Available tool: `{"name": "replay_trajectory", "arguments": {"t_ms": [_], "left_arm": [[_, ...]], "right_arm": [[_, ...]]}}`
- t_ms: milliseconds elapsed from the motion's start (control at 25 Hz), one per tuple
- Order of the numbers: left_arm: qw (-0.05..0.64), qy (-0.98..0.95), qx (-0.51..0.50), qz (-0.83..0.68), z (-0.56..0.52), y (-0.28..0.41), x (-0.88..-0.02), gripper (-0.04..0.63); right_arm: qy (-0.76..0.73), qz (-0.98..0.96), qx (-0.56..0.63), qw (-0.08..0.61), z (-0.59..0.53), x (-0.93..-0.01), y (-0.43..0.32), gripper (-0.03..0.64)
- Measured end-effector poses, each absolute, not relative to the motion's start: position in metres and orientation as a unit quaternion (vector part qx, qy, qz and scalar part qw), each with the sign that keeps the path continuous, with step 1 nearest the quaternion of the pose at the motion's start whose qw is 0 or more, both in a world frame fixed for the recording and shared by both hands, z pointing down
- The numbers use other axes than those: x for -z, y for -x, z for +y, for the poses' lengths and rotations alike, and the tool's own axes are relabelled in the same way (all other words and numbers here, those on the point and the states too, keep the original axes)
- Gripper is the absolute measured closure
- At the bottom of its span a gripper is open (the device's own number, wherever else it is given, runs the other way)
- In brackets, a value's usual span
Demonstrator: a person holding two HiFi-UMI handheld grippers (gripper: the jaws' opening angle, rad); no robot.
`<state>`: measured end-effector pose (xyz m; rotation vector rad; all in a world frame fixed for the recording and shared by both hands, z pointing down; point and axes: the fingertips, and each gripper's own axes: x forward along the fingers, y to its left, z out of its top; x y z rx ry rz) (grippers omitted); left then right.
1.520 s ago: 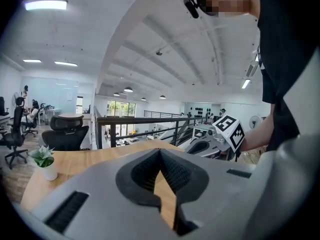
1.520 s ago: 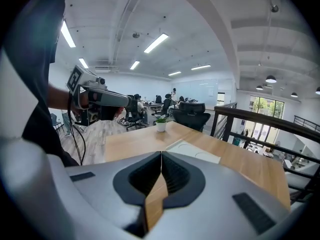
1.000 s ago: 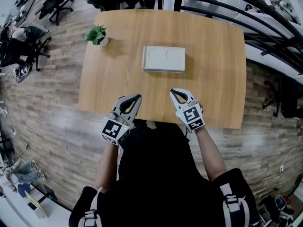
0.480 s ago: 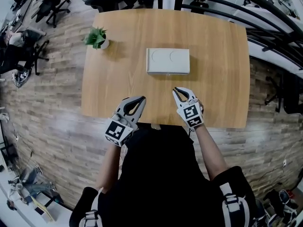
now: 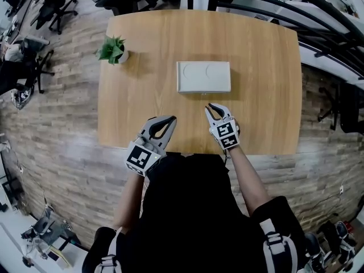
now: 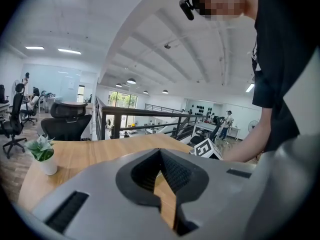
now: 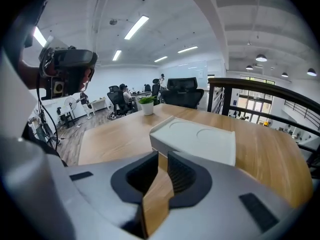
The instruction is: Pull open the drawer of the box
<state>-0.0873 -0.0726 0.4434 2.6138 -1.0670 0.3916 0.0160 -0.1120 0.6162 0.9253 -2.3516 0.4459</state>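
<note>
Here the person leans over the near edge of the wooden table [image 5: 142, 44], both forearms reaching forward and slightly inward, each hand gripping its tool from behind so that the marker cubes face up toward the head camera. The left gripper [image 5: 172, 118] sits low over the table's near edge and points ahead and a little to the right; its own view shows the jaw tips meeting, with only bare tabletop visible through the wedge-shaped gap behind them. The right gripper [image 5: 209, 106] is further forward than the left and tilts downward over the tabletop; its jaws have just been opening and now stand a narrow slit apart, with nothing between them but the wood below. The white box [image 5: 203, 77] lies flat near the middle of the table, its drawer still in, straight ahead of the right gripper and close to its tips but not touching them, with its near side facing the jaws. The box is further from the left gripper, ahead and to its right. A small potted plant [image 5: 112, 49] stands near the table's far left corner.
</note>
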Motion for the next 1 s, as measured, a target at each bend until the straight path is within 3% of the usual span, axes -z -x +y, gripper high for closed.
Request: {"name": "replay_trajectory", "arguments": {"t_ms": [160, 1000], "left_arm": [[0.146, -0.907, -0.137, -0.371, -0.081, 0.095, -0.445, 0.574], [0.158, -0.911, -0.161, -0.346, -0.091, 0.107, -0.460, 0.574]], "right_arm": [[-0.348, -0.869, -0.174, 0.306, -0.120, -0.637, -0.012, 0.515], [-0.461, -0.783, -0.257, 0.329, -0.155, -0.707, -0.015, 0.492]]}}
